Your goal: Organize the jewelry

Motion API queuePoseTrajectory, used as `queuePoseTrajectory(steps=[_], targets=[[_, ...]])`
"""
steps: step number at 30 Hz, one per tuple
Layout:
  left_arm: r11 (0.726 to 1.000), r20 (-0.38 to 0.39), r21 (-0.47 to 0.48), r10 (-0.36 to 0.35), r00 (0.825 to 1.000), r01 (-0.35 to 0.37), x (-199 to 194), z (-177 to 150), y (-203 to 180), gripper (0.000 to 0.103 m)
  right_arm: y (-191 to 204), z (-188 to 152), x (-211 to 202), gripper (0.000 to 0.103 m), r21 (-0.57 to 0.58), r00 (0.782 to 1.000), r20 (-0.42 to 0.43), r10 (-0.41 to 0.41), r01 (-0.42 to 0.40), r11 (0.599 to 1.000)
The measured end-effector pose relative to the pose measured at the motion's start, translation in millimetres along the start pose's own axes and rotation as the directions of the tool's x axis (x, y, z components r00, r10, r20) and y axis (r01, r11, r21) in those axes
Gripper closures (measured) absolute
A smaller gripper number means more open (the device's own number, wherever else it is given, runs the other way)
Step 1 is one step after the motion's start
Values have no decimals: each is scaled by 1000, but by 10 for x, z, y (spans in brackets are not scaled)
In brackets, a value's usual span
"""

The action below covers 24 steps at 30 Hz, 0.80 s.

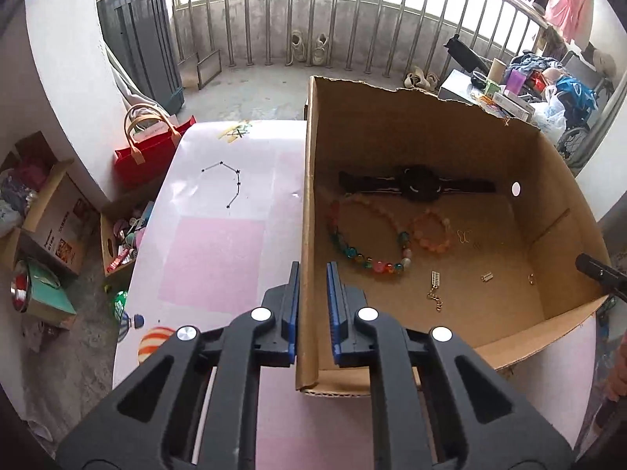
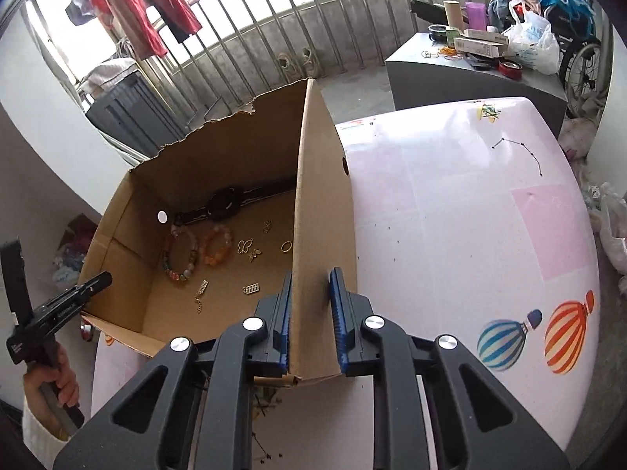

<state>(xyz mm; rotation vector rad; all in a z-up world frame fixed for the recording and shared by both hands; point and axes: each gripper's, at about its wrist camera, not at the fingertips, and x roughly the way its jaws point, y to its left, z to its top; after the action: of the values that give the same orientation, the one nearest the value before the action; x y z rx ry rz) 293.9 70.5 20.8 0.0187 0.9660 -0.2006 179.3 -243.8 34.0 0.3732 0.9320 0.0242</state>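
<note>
- Ringing the space is a barred railing (image 1: 298,19) with laundry (image 2: 141,11) hung along it, over a bare concrete floor (image 1: 250,94).
- A grey cabinet (image 1: 137,39) stands against the railing, and a grey stand (image 2: 470,78) beside it is heaped with boxes and bags.
- The table (image 2: 450,215) is pale pink, printed with striped balloons (image 2: 537,337) near its edge.
- On it sits an open cardboard box (image 1: 431,125), one rim torn ragged.
- A black watch (image 1: 419,184) lies flat along the box's far wall.
- Just in front of it lie a multicoloured bead bracelet (image 1: 368,235) and a smaller orange one (image 1: 431,231), side by side.
- Small gold bits are scattered nearer the front: a butterfly charm (image 2: 245,246), a ring (image 2: 287,246), a short chain (image 1: 435,288).
- The left gripper (image 1: 313,270) straddles one side wall of the box, blue pads either side of the card; I cannot tell whether they press it.
- The right gripper (image 2: 311,274) straddles the opposite wall, one pad against the card, the other slightly off it.
- A hand (image 2: 62,380) in a pale sleeve holds the left tool's handle.
</note>
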Motion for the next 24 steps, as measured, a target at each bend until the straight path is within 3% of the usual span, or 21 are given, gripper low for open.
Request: queuePoseTrajectory(steps=[4,10,19,22,24], targets=[[999,-18,44,14,1000,-13,-282,-401,-87,92,29,-344,-288,84,-55,1000,-19,-8,7,998],[999,-39,35,18,999,-16,-773,-1088,-143,88,10,-959,-747,82,-76,1000,-18,24,-26,997],[1000,-21,26,10,1000,-10,-1273,-1784,-156,86,-15,-1465,-1121,81,-99,999,-19,45,-47,994],[1000,-7,23,-3,1000,3,-1377,-1917,-125,86,26,-1593,-1267,80,-144,999,30,34,-29,989],[1000,59,13,-8,998,8,-1532,-1979,-112,76,98,-1642,-1408,76,-197,996,90,12,6,980]])
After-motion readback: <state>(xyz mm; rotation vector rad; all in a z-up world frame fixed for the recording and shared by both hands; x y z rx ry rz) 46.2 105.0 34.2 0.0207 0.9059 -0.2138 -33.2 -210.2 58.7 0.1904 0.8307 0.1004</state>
